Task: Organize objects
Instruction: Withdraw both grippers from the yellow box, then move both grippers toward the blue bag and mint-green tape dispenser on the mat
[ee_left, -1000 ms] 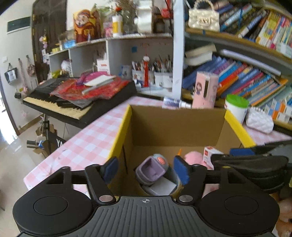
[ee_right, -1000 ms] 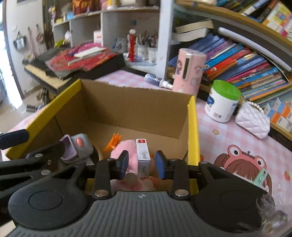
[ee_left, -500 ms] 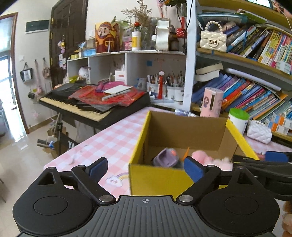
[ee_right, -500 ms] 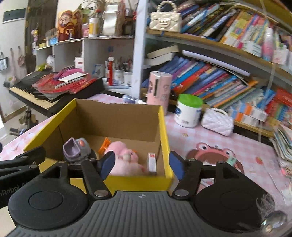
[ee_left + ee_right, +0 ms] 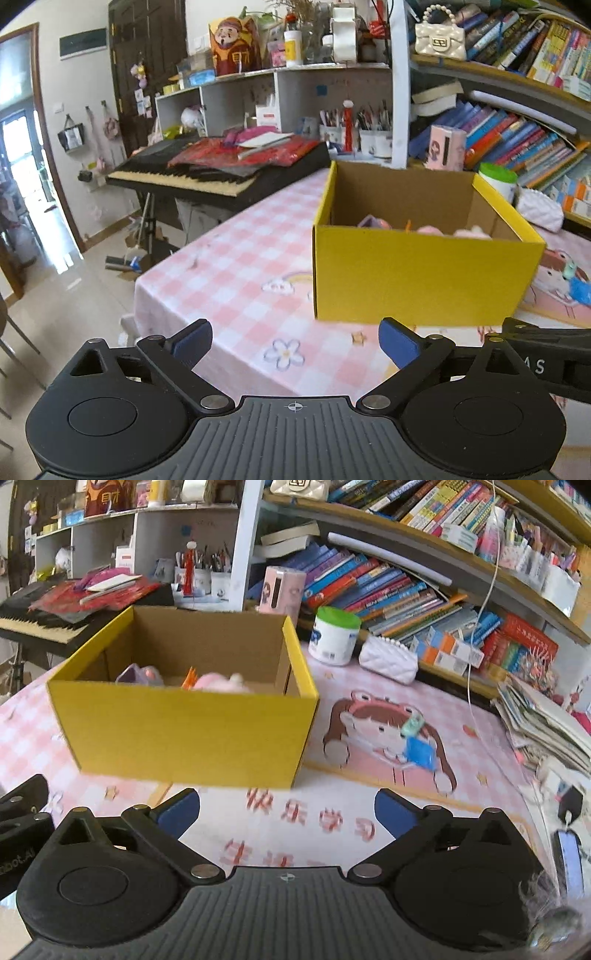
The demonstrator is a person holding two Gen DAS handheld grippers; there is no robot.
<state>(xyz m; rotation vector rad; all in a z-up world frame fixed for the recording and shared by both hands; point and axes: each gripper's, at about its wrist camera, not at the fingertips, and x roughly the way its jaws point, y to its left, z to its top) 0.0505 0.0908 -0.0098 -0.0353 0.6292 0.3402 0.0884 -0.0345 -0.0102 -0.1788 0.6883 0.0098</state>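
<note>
1. Yellow cardboard box point(image 5: 192, 727) stands on the table point(image 5: 236, 273) ahead of both grippers, its near wall facing them and its top open.
2. Inside it, only the tops of things show over the near rim: a purple-grey toy point(image 5: 138, 674) toward the left, an orange clip-like piece point(image 5: 190, 675) in the middle, and a pink plush toy point(image 5: 221, 682) beside that.
3. Left gripper point(image 5: 294, 341) hangs over the bare pink-checked cloth short of the box; its jaws are opening, already spread wide, with nothing between them.
4. Right gripper point(image 5: 286, 810) is likewise short of the box, over the printed red characters on the cloth; its jaws are opening too, at full spread and empty.
5. Judged from this, a drop-off into the box looks done and the step in hand is the search for the next item.
6. Loose candidates lie ahead and to the right of the right gripper: a small mint-green item point(image 5: 412, 724) and a blue packet point(image 5: 420, 752), touching or nearly so, on the cartoon frog-hat figure.
7. Reaching either one calls for swinging the right gripper to the right past the box corner, lowering it over the chosen piece, and closing on that piece alone.
8. The packet looks flat, so a low, near-table approach seems needed.
</note>
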